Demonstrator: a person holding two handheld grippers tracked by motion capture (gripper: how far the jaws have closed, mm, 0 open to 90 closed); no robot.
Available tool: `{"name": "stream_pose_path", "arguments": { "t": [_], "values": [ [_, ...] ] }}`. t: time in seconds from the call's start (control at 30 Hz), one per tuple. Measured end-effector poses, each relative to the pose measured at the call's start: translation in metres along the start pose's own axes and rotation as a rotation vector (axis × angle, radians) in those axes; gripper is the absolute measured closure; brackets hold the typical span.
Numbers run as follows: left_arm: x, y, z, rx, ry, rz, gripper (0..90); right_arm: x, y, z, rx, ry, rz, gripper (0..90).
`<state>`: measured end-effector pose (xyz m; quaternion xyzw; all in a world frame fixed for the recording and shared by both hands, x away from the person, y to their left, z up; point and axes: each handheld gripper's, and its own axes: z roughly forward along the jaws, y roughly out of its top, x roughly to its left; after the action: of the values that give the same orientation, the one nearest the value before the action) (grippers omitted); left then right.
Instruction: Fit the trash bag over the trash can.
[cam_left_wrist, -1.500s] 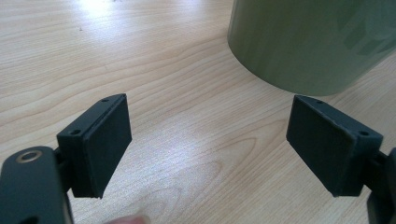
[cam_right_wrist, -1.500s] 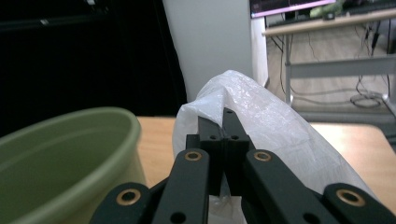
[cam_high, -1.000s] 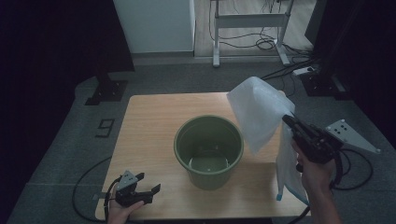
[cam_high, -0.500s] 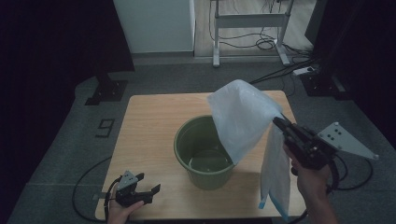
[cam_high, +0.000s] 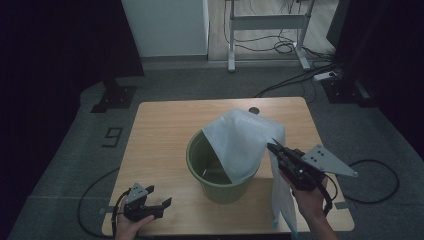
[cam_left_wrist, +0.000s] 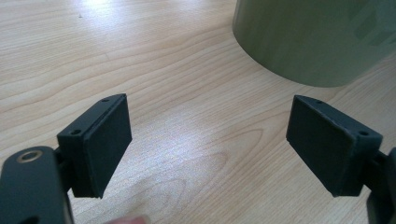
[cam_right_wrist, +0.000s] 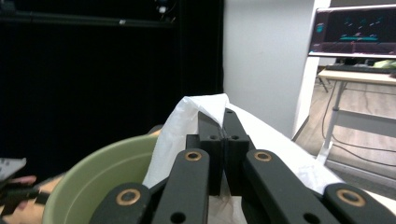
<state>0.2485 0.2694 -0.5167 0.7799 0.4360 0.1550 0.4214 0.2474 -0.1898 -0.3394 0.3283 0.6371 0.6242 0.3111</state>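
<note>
Item: green bin (cam_high: 222, 170), round and open-topped, standing upright near the middle of the wooden surface (cam_high: 160, 130). Inside looks bare as far as the high view reaches; no liner seated in it yet.

Item: white plastic bag (cam_high: 242, 145), thin and translucent. Held up in the air, its upper part draped over the bin's right-hand rim and partly across the mouth, its long tail hanging down past the front right edge of the surface. The bag's mouth is not opened out; it hangs as a flat, folded sheet.

Item: right gripper (cam_high: 276, 148), in the person's right hand, just right of the bin. Jaws pressed together and pinching a fold of the bag; the right gripper view shows the white film caught between the two black pads, with the bin's rim just below.

Item: left gripper (cam_high: 161, 204), resting low at the front left corner of the surface, well apart from the bag. Jaws spread wide with nothing between them; the left gripper view shows only wood grain in the gap and the bin's wall beyond.

Progress, as I judge it: the bag is picked up and brought to the bin, so the fetching part is done. Left to do: open the bag's mouth, push its body down inside, and fold the edge over the rim all round. The idle left gripper will likely be needed for that.
</note>
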Motion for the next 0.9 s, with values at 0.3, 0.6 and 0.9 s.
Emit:
{"name": "stream_pose_path", "arguments": {
  "t": [0.3, 0.6, 0.9],
  "values": [
    [0.0, 0.0, 0.0, 0.002, 0.0, 0.002, 13.7, 0.023, -0.026, 0.015, 0.055, 0.079, -0.039, 88.6],
    [-0.001, 0.0, 0.001, 0.009, -0.002, 0.006, 13.7, 0.024, -0.052, 0.023, 0.113, 0.114, 0.016, 88.4],
    [0.0, -0.001, 0.001, 0.01, -0.002, 0.004, 13.7, 0.026, -0.059, 0.022, 0.154, 0.128, 0.031, 52.2]
  ]
}}
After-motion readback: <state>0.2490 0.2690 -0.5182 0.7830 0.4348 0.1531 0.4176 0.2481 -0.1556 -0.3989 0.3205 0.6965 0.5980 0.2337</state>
